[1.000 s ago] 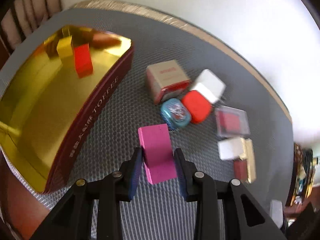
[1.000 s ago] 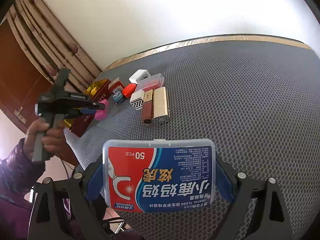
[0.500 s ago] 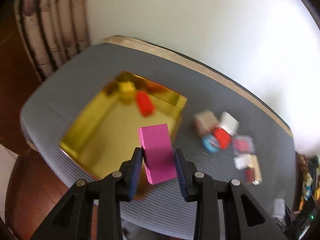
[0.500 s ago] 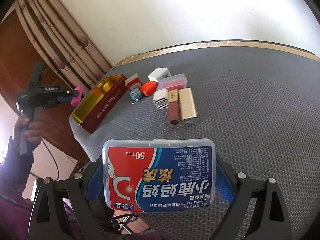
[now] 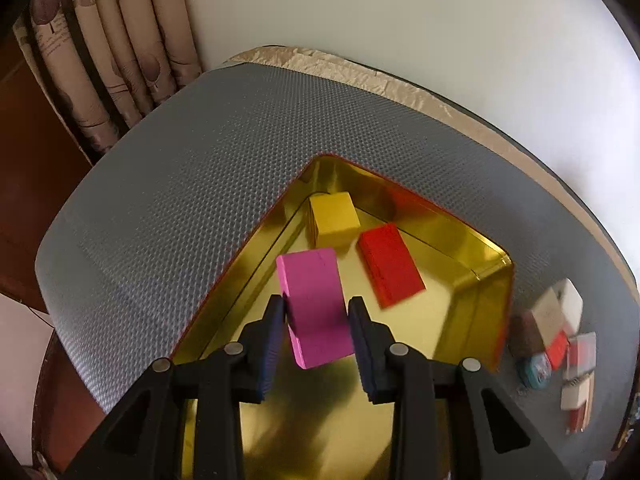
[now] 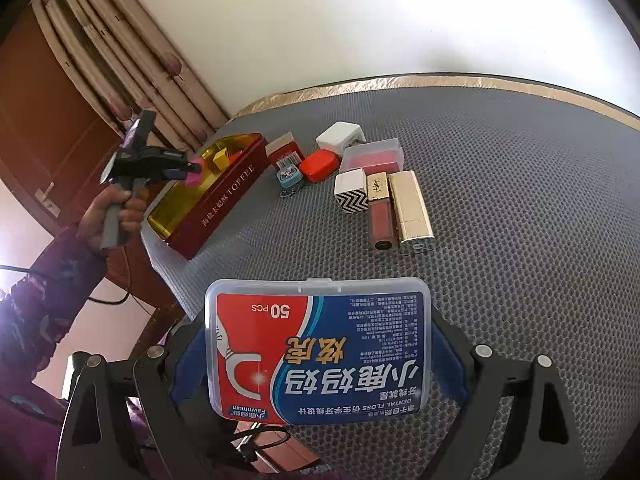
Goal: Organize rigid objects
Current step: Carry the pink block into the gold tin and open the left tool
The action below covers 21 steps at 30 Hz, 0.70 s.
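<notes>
My left gripper (image 5: 318, 322) is shut on a pink block (image 5: 314, 304) and holds it above the open gold tin (image 5: 472, 264). Inside the tin lie a yellow block (image 5: 333, 220) and a red block (image 5: 390, 264). In the right wrist view the same left gripper (image 6: 188, 170) hangs over the near end of the red-sided tin (image 6: 224, 200), with a hand (image 6: 116, 216) on its grip. My right gripper (image 6: 320, 352) is shut on a clear dental floss box (image 6: 320, 352) with a red and blue label, held above the grey mat.
Right of the tin on the grey mat (image 6: 520, 200) lie a red-white box (image 6: 284, 152), a white cube (image 6: 340, 138), a red case (image 6: 318, 165), a small blue tin (image 6: 289, 178), a clear case (image 6: 372, 156), a zigzag box (image 6: 351, 192) and two lipsticks (image 6: 410, 210). Curtains hang at the left.
My left gripper carried the pink block leftwards from the mat beside the small items to above the gold tin. The right gripper with the floss box rose a little.
</notes>
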Available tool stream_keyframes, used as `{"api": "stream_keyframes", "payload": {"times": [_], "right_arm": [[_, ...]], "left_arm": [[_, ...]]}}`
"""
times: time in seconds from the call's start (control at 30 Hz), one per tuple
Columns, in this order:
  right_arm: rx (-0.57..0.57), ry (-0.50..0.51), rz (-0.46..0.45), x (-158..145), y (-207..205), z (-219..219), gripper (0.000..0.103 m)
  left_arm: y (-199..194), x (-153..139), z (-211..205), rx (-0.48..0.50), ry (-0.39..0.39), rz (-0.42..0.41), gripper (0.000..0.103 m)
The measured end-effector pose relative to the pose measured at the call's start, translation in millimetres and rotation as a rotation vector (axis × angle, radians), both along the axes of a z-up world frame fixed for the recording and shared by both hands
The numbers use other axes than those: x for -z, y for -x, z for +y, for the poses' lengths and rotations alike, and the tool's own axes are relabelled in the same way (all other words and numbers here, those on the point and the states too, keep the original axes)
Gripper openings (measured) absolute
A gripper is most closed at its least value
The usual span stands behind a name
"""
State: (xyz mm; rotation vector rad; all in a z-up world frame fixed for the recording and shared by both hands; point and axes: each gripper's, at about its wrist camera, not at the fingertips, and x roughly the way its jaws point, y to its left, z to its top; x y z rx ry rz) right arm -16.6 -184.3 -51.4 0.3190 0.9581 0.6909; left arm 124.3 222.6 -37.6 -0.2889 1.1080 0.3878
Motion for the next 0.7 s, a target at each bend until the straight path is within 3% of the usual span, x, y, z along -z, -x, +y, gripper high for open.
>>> {"api": "stream_keyframes", "payload": {"times": [0.27,0.5,0.7], "right_arm": [[-0.025,0.007,0.006,0,-5,9,0.091],[-0.047,0.012,0.012,0,-4,14,0.091],[-0.057,0.011,0.007,-5,-5,20,0.091]], "left_arm": [[-18,16,7,-0.003,-0.024,0.031,0.032],[-23,18,7,0.021,-0.072,0.011,0.032],[-24,15,4,0.099,-0.068,0.017,0.034]]}}
